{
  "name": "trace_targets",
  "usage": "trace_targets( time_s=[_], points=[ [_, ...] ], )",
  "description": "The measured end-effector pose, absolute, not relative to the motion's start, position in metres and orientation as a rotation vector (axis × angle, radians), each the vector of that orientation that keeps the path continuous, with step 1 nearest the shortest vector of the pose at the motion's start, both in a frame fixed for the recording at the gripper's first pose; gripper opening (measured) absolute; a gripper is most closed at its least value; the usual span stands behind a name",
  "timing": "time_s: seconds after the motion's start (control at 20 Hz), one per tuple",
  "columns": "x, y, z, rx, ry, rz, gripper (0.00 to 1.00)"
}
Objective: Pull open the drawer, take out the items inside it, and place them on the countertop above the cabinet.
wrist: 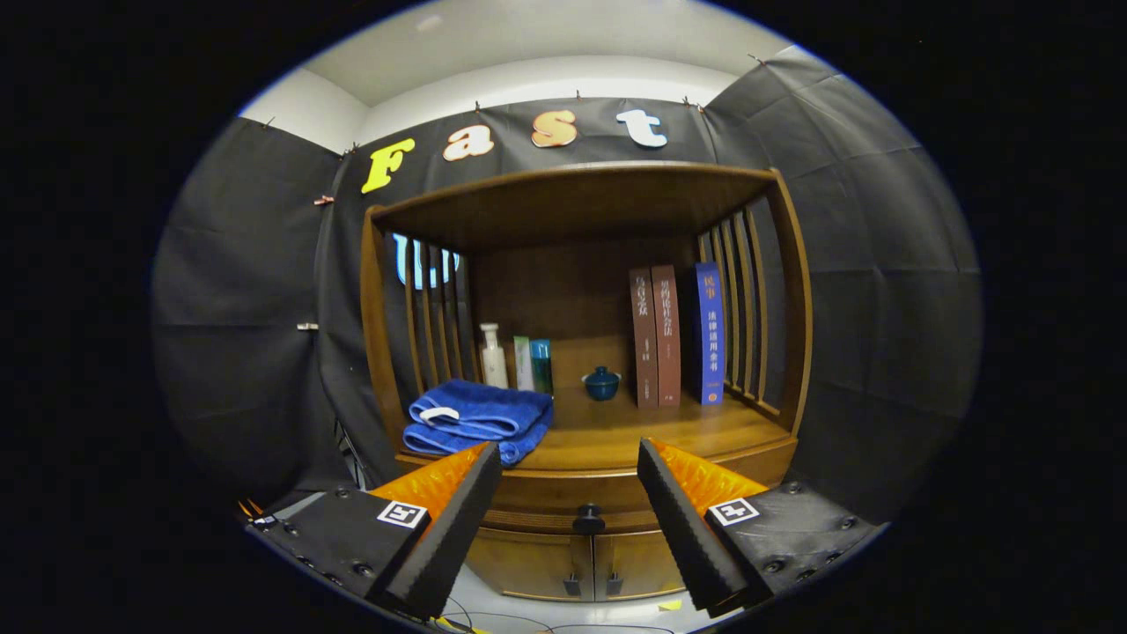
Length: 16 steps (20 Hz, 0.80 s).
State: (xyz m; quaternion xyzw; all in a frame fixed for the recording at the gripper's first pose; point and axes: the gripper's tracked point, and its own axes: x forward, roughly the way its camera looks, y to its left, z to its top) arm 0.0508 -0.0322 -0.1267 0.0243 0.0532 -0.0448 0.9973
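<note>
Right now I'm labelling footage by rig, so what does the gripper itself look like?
The gripper has two wedge-shaped fingers with ribbed inner faces. Each sits on a dark, screw-studded block bearing a square black-and-white marker.

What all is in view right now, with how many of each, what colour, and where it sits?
cabinet: one, brown wood, ahead of the fingers
countertop: one, brown wood, above the drawer
towel: one, blue, folded, near end of the countertop beside the slatted side
bottle: one, white, behind the towel
tubes: two, pale green and teal, beside the bottle
lidded cup: one, dark teal, mid countertop
books: three, two brown and one blue, upright beside the cup
drawer: one, brown, closed
drawer knob: one, black, between the fingers
lower doors: two, brown, closed
hand-held gripper: one, open, holding nothing
</note>
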Motion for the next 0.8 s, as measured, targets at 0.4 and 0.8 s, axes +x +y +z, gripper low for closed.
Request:
trace_targets(
  time_s=[0.4,0.8],
  points=[
    [0.102,-0.043,-0.232,0.035,0.268,-0.109,0.99],
    [0.14,-0.051,-0.306,0.04,0.394,-0.142,0.76]
  ],
)
